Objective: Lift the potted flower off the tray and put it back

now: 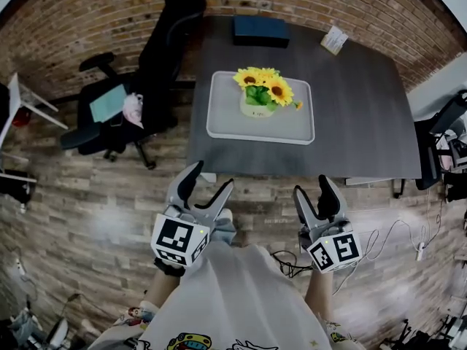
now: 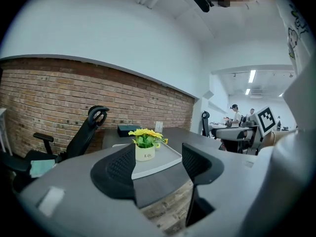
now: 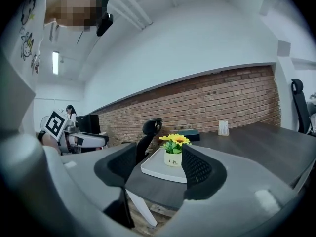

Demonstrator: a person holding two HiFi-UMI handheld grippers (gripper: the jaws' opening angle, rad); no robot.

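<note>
Black mesh and plastic make up the office chair [image 1: 146,71], which stands on the wood-look floor just off the left edge of the dark grey table [image 1: 357,122]. The left gripper [image 1: 211,177] is held over the floor, short of the table's near edge and close to its near left corner. Its jaws stand apart with nothing between the pads, and they point toward the table.

A pale grey tray [image 1: 226,126] lies flat on the left half of the table, closer to the left edge than to the right. The potted flower [image 1: 261,93], yellow sunflowers in a small white pot, stands upright on the tray near the middle of its far edge. It is well apart from both grippers.

A dark box [image 1: 260,31] lies at the table's far edge, and a small pale card [image 1: 335,39] sits toward the far right corner. The right gripper [image 1: 312,187] is also held short of the near edge, jaws parted and empty, aimed at the table.
</note>
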